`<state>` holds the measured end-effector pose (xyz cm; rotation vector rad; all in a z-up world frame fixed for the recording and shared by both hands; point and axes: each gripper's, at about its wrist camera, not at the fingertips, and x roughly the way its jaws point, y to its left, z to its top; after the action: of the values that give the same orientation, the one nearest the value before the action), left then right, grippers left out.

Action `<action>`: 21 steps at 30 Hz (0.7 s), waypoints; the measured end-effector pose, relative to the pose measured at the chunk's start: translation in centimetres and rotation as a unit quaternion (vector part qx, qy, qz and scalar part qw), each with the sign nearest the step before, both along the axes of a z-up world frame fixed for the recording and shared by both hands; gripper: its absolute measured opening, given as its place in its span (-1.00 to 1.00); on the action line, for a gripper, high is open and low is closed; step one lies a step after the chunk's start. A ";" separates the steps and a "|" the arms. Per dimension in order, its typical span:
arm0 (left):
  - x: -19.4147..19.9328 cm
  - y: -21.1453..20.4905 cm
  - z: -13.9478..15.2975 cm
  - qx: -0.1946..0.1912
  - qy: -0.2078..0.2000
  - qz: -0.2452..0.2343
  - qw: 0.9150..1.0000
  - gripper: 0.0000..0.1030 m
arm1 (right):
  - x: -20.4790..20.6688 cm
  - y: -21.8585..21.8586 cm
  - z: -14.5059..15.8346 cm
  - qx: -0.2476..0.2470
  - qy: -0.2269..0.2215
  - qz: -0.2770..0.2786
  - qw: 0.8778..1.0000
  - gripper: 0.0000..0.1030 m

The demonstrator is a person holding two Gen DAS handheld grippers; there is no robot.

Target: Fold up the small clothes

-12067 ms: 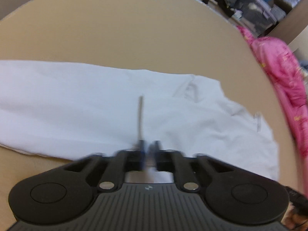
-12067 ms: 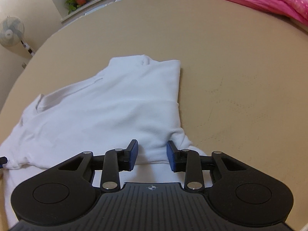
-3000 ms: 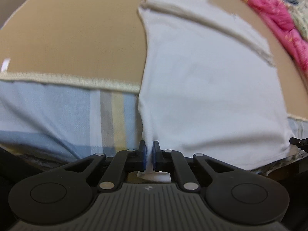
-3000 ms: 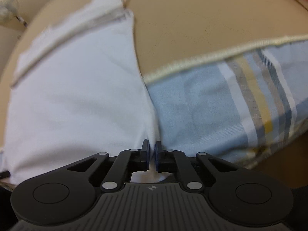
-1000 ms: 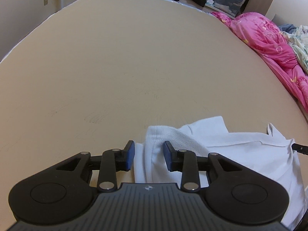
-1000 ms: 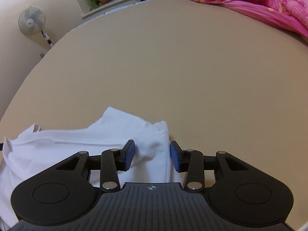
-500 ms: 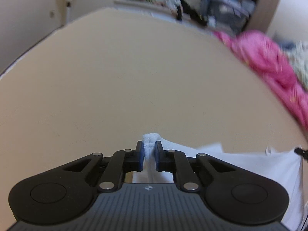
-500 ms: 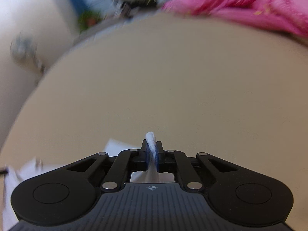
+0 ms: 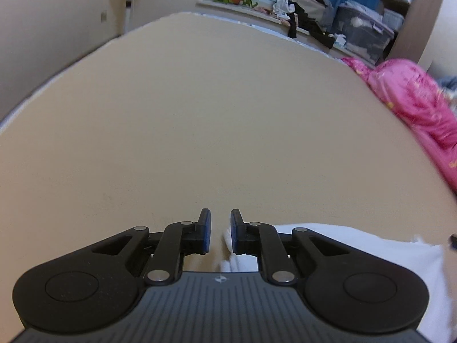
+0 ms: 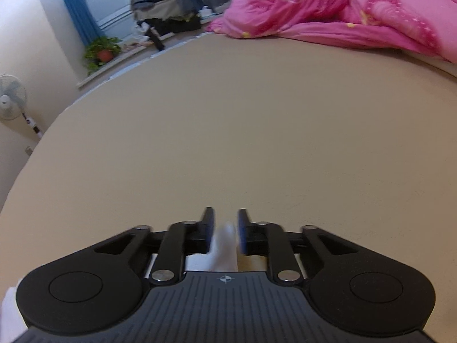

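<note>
Your left gripper (image 9: 220,230) and right gripper (image 10: 225,228) both have their jaws parted, holding nothing, with the white garment (image 9: 357,248) lying loose on the tan bed (image 9: 228,114).

Left gripper (image 9: 219,230) held low over the bed, jaws parted. Right gripper (image 10: 225,228) likewise low, jaws apart, both pointing forward, level.

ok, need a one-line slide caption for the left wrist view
Left gripper open over the tan bed surface, white garment lying below and to its right, pink quilt at the far edge.
</note>
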<state>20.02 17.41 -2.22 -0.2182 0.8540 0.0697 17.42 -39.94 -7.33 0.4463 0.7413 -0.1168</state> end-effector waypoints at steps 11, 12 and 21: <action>-7.2 -0.6 0.7 -0.036 0.091 -0.151 0.984 -0.66 | -7.4 -0.8 -0.9 0.066 0.093 0.124 0.986 -0.12; -8.2 -0.9 0.5 -0.025 0.099 -0.165 0.981 -0.66 | -8.2 -0.8 -1.0 0.057 0.099 0.137 0.984 -0.12; -15.3 -1.8 -1.9 0.061 0.150 -0.244 0.956 -0.79 | -15.7 -0.2 -1.0 0.018 0.129 0.233 0.964 -0.14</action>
<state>4.71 15.60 -4.08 0.1277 1.1816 -0.3151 1.72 -40.10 -8.36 0.2826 1.0888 0.2848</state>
